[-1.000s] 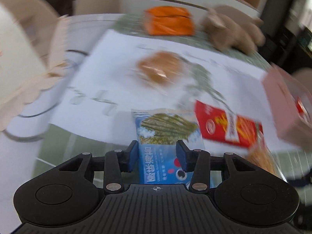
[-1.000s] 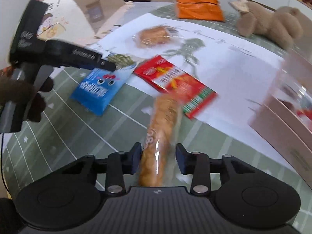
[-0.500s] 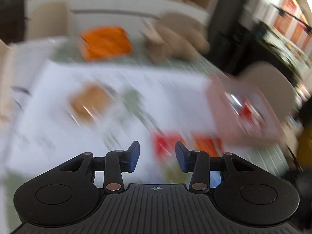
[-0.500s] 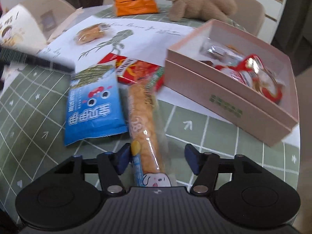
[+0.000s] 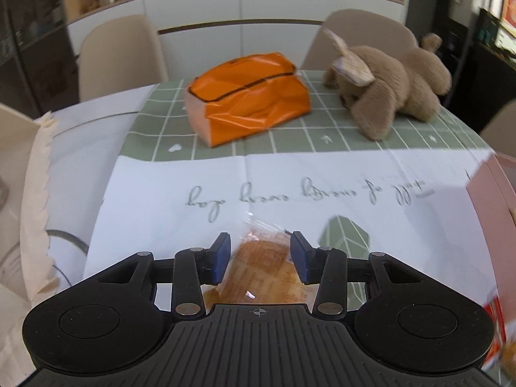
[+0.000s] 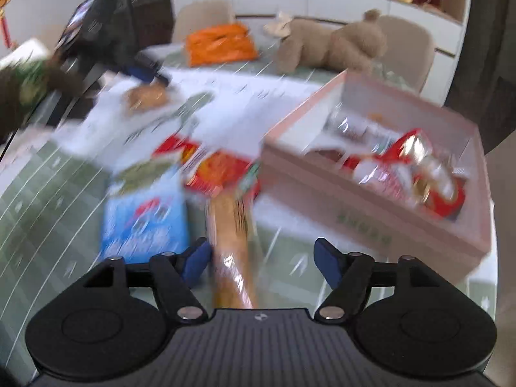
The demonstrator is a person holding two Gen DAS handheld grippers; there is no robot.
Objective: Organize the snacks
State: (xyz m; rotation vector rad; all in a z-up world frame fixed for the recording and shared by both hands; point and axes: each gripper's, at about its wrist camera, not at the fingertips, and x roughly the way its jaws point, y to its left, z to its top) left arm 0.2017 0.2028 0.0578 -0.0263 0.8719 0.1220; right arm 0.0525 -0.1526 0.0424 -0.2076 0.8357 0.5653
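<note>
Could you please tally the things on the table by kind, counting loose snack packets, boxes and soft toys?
Loose snack packets: 4 (round pastry, blue packet, red packet, long biscuit pack)
Boxes: 2 (orange box, pink box)
Soft toys: 1 (plush dog)
Total: 7

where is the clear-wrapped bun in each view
Left wrist: the bun is at bottom centre on the white paper, between the left gripper jaws, which stand apart from it.
Right wrist: the bun is upper left, blurred, under the left gripper.
Shared landmark: the orange bag at the table's far side.
</note>
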